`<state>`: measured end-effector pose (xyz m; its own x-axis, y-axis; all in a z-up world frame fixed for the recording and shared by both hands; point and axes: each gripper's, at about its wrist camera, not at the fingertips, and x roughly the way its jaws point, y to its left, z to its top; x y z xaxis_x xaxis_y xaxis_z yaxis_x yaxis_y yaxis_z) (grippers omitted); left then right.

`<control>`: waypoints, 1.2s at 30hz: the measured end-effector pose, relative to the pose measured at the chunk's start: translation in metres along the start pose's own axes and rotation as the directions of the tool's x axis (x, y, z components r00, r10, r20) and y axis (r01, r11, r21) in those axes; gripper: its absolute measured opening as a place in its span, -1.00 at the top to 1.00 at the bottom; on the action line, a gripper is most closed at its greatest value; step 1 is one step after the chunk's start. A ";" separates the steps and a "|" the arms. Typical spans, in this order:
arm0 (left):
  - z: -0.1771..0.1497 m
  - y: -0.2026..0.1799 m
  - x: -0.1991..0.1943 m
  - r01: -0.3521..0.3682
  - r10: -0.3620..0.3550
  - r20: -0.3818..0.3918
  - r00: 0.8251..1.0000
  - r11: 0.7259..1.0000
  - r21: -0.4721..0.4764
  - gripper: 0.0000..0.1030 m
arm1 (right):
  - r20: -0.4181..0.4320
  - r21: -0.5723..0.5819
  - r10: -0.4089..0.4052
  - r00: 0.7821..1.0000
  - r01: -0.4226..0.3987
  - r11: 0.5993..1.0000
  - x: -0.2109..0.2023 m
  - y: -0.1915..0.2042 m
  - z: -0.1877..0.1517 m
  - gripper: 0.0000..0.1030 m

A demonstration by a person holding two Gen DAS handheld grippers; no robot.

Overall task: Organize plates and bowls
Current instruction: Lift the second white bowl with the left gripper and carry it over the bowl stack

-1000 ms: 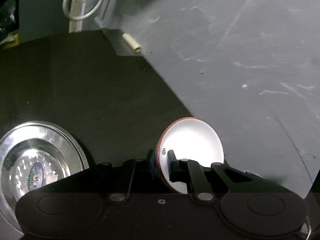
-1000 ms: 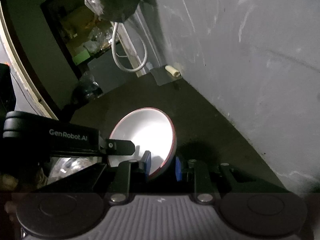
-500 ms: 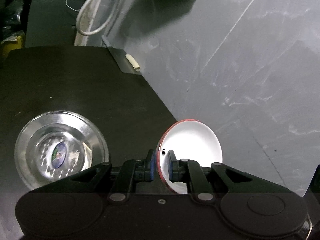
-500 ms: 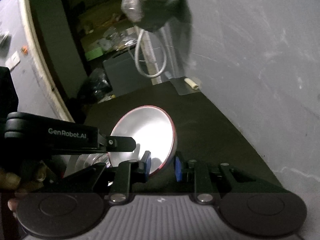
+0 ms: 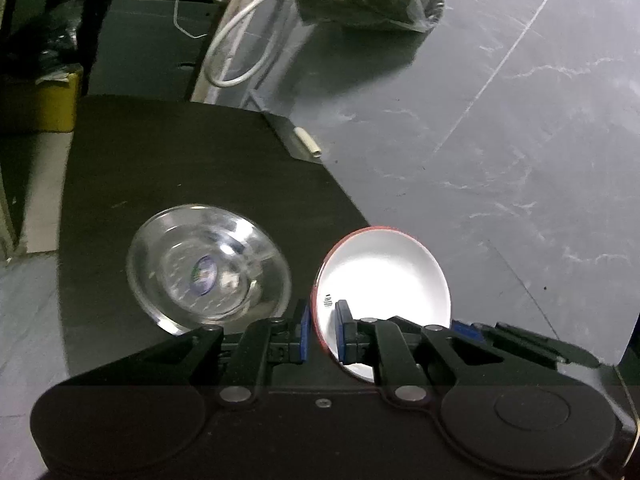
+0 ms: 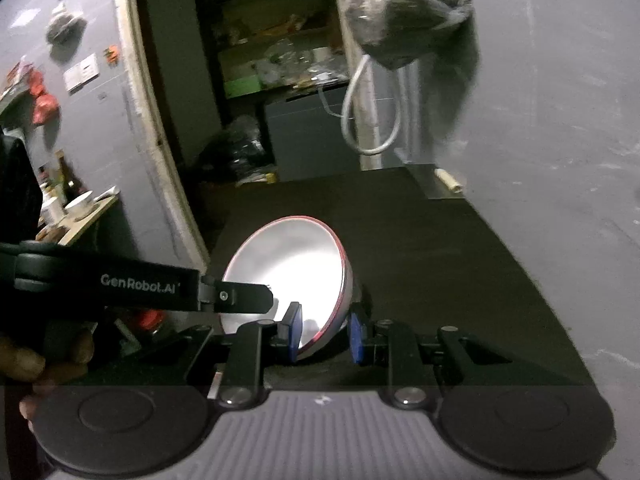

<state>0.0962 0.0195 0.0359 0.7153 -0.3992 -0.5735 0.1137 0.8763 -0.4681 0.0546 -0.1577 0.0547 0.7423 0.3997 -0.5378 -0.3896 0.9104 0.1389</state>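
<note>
The red-rimmed bowl (image 5: pixel 384 276) is off the table (image 5: pixel 192 168) right now, carried on edge between my two sets of tongs, its white inside facing the left wrist camera. My left tongs (image 5: pixel 322 330) are clenched on its rim, one blue pad outside the red edge and the other inside against the white. My right tongs (image 6: pixel 325 334) are at the opposite side of the same bowl (image 6: pixel 288 276): the left pad sits against the inner wall and the right pad is at the outer wall, so I read that as a grip too, though a looser one, and I cannot see firm contact at the outer pad. In the right wrist view the left tongs (image 6: pixel 240 296) cross in front of the bowl, with the hand (image 6: pixel 44 356) that holds them low at the frame's edge.

Beside the carried bowl, the glass bowl (image 5: pixel 208 268) sits upright on the dark table, near its front edge, with a small sticker in its bottom.

I judge this to be the carry step: the red-rimmed bowl is being brought toward the glass one for stacking or lining up. Next I need to tip it level, mouth up, centre it over its spot, lower it until it seats, and only then let both tongs go, as the glass one could slide or chip.
</note>
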 end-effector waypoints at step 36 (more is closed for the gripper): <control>-0.047 0.056 -0.009 -0.200 0.134 -0.295 0.946 0.957 -0.208 0.75 | -0.404 -0.164 0.181 0.896 -0.266 0.950 0.050 0.052 -0.016 0.47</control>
<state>0.0643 0.0597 -0.0167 0.4885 -0.3401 -0.8035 -0.1780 0.8627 -0.4734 0.0622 -0.0925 0.0215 0.3743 0.4805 -0.7931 -0.6569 0.7411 0.1389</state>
